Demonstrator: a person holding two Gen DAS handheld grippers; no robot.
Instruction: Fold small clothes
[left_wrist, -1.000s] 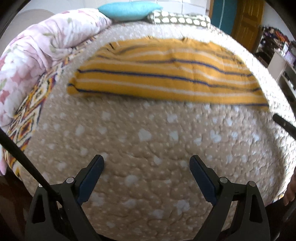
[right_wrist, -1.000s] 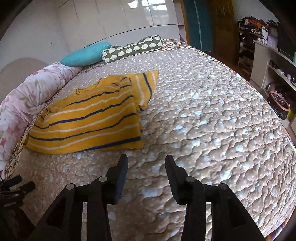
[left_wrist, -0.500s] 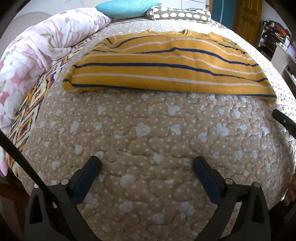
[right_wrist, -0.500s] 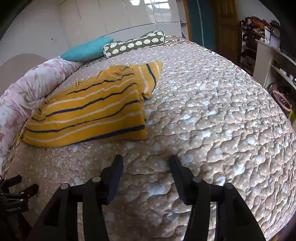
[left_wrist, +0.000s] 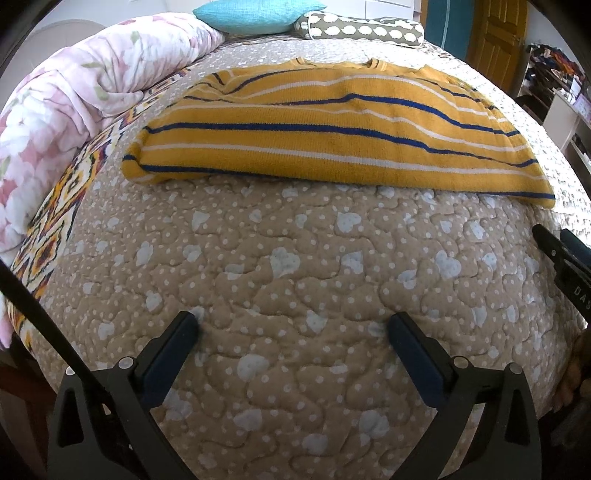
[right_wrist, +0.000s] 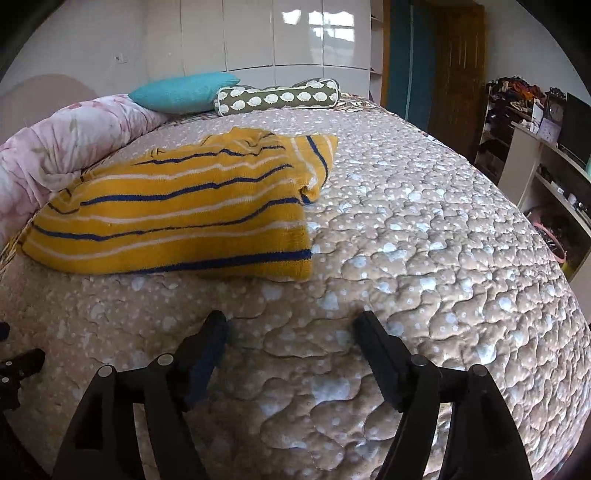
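A yellow sweater with blue and white stripes (left_wrist: 332, 136) lies flat on the beige quilted bed (left_wrist: 295, 280), partly folded; it also shows in the right wrist view (right_wrist: 177, 210) with a sleeve folded over at its far right. My left gripper (left_wrist: 293, 323) is open and empty, low over the quilt in front of the sweater's near edge. My right gripper (right_wrist: 291, 321) is open and empty, just before the sweater's near right corner. The right gripper's tip shows at the left wrist view's right edge (left_wrist: 557, 254).
A pink floral duvet (left_wrist: 74, 96) lies rolled along the bed's left side. A teal pillow (right_wrist: 181, 92) and a dotted bolster (right_wrist: 277, 98) sit at the head. Shelves and a desk (right_wrist: 535, 155) stand to the right of the bed.
Both grippers have moved forward and down toward the sweater's near edge. The right gripper's jaws have opened wider. The sweater has not moved.
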